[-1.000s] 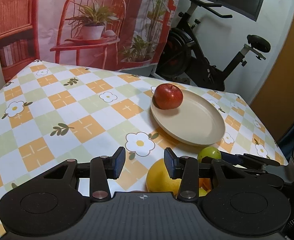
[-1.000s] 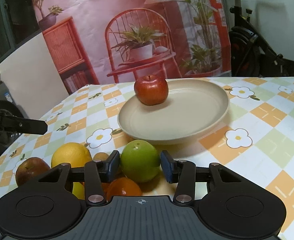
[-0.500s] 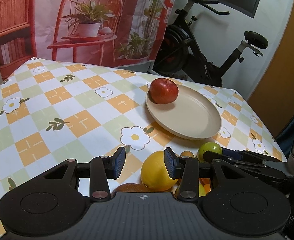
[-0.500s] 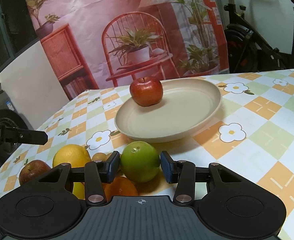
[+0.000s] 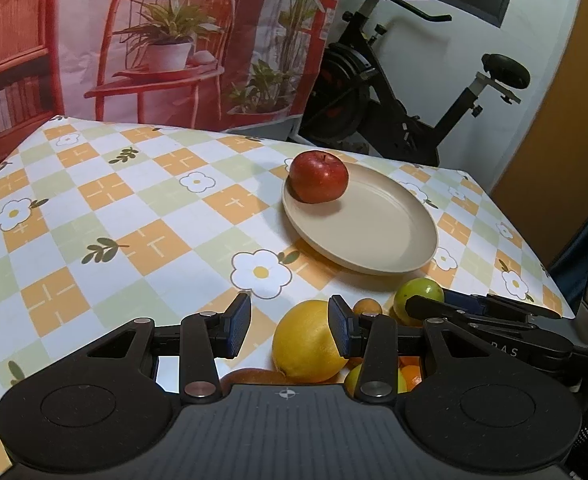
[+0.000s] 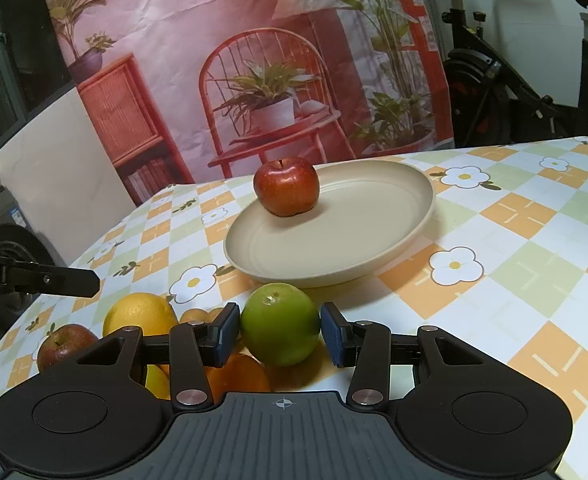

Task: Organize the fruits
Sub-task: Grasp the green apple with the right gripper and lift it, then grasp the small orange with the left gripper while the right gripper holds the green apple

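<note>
Flanking the green apple [image 6: 280, 324] with our right gripper [image 6: 280, 334], pads just beside it, grip unclear | left gripper [image 5: 290, 330] part-open, empty | red apple [image 6: 286, 191] on plate [image 6: 410, 224]

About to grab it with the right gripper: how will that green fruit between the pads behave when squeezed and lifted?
The green fruit looks round and smooth-skinned, so it may slip or twist out between the flat pads. It seems firm, probably tolerating a steady squeeze. If nudged instead, it would likely roll into the orange beside it.
</note>
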`<action>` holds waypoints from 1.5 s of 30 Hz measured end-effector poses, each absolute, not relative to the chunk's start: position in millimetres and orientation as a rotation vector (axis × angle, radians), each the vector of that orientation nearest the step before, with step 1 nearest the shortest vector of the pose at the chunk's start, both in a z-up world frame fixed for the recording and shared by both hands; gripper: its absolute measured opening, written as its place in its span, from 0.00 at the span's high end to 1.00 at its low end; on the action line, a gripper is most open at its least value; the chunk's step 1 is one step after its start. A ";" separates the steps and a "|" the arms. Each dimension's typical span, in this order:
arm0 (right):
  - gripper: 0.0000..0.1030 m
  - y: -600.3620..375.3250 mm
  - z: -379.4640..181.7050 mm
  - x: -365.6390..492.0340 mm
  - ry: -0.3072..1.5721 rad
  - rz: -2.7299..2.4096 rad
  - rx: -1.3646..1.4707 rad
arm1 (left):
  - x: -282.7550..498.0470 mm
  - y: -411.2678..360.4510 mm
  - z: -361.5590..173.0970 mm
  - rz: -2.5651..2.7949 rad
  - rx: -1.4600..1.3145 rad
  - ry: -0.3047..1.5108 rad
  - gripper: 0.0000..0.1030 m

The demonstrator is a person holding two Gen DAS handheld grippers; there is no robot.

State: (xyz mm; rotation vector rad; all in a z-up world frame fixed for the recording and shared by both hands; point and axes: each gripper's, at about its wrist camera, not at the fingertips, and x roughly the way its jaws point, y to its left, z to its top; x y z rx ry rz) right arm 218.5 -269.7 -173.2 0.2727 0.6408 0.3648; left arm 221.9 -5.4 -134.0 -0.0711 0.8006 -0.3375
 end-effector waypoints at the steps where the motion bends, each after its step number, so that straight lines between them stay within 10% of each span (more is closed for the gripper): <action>1: 0.60 -269.8 -173.3 218.5 0.641 0.365 0.273 | 222.2 -6.8 -134.7 -0.339 -0.069 0.803 0.56; 45: 0.60 -326.0 -159.7 181.3 0.583 0.273 0.323 | 216.6 -104.4 -155.7 -0.642 0.150 0.841 0.56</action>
